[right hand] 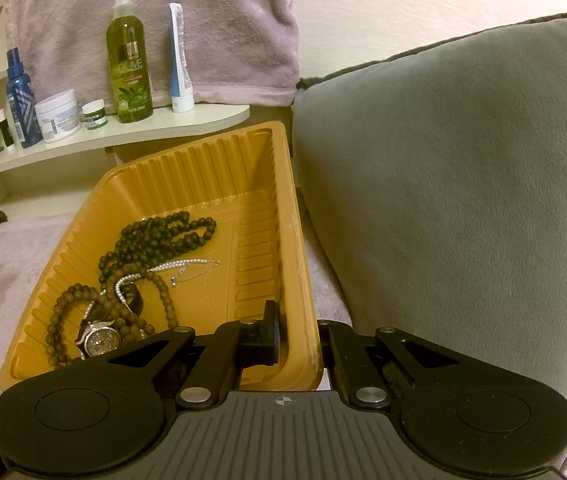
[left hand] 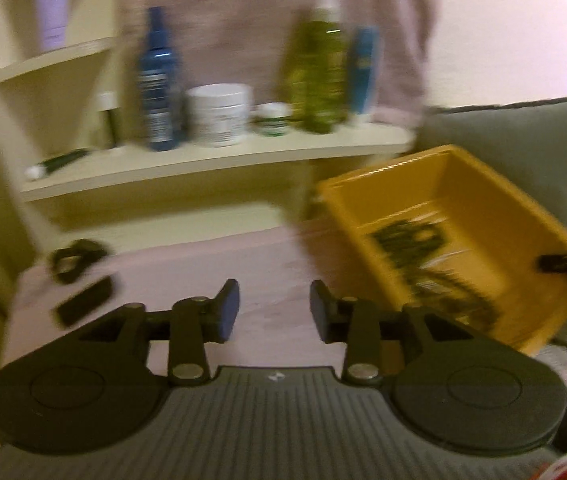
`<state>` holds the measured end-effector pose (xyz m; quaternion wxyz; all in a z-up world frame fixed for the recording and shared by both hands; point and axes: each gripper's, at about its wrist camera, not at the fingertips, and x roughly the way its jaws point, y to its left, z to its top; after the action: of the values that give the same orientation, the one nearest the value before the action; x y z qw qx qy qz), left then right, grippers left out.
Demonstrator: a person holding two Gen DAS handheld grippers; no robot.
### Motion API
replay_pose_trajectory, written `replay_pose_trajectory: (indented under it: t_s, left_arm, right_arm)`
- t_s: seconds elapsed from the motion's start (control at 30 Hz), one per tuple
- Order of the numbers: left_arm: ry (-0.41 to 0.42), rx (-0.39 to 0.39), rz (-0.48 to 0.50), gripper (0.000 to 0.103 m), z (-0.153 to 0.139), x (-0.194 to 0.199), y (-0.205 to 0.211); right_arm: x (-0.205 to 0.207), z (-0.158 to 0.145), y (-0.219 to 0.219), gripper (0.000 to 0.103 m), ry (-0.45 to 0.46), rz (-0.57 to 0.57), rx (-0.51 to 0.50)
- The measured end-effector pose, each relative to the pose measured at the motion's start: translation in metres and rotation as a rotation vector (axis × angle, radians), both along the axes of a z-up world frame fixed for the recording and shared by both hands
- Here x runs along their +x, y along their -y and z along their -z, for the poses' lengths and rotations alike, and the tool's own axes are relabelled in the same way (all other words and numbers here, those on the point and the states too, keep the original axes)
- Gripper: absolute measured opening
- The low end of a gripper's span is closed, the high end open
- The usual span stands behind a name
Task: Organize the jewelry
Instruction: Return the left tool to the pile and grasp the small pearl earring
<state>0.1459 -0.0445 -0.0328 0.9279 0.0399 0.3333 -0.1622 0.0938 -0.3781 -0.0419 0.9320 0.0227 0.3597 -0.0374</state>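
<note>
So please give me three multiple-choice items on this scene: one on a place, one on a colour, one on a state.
1. Where does the watch lie?
A. on the shelf
B. in the tray
C. on the cushion

2. What colour is the tray?
A. yellow-orange
B. white
C. blue

3. How is the right tool?
A. wide open, holding nothing
B. shut on a bottle
C. shut on the tray wall

Key: 1 B, the watch sits among the beads; 2 A, its ribbed walls are yellow-orange; 3 C, the wall runs between its fingers.
</note>
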Motion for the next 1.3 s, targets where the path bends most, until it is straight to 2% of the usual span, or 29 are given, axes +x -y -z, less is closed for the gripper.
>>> replay_pose_trajectory:
  t_s: [0.1,0.2,0.43,0.67,0.87,1.0,1.3]
  left_arm:
    - [0.018,0.04,-0.089,0.043,0.007,0.004,-0.024]
    - [0.008,0.069,-0.156,0.044,0.017,0.012,-0.045]
    - [-0.023,0.081,-0.222,0.041,0.037,0.031,-0.076]
    - [-0.05,0.115,-0.211,0.034,0.057,0.046,-0.077]
    - [-0.066,0.119,-0.251,0.029,0.069,0.054,-0.079]
    - [-0.073,0.105,-0.279,0.029,0.072,0.057,-0.081]
    - [-0.074,0.08,-0.351,0.02,0.075,0.06,-0.076]
  right_arm:
    - [0.0,0.0,0.0,0.006,-0.001,-0.001,-0.002]
    - [0.0,0.001,-0.001,0.006,-0.002,-0.003,-0.006]
    - [0.0,0.001,-0.001,0.006,-0.003,-0.002,-0.006]
    - [-0.001,0.002,-0.001,0.006,-0.004,-0.003,-0.01]
    - [0.0,0.003,0.0,0.006,-0.008,-0.004,-0.014]
    - [0.0,0.004,0.002,0.006,-0.01,-0.003,-0.015]
    - [0.001,0.005,0.004,0.006,-0.014,-0.006,-0.018]
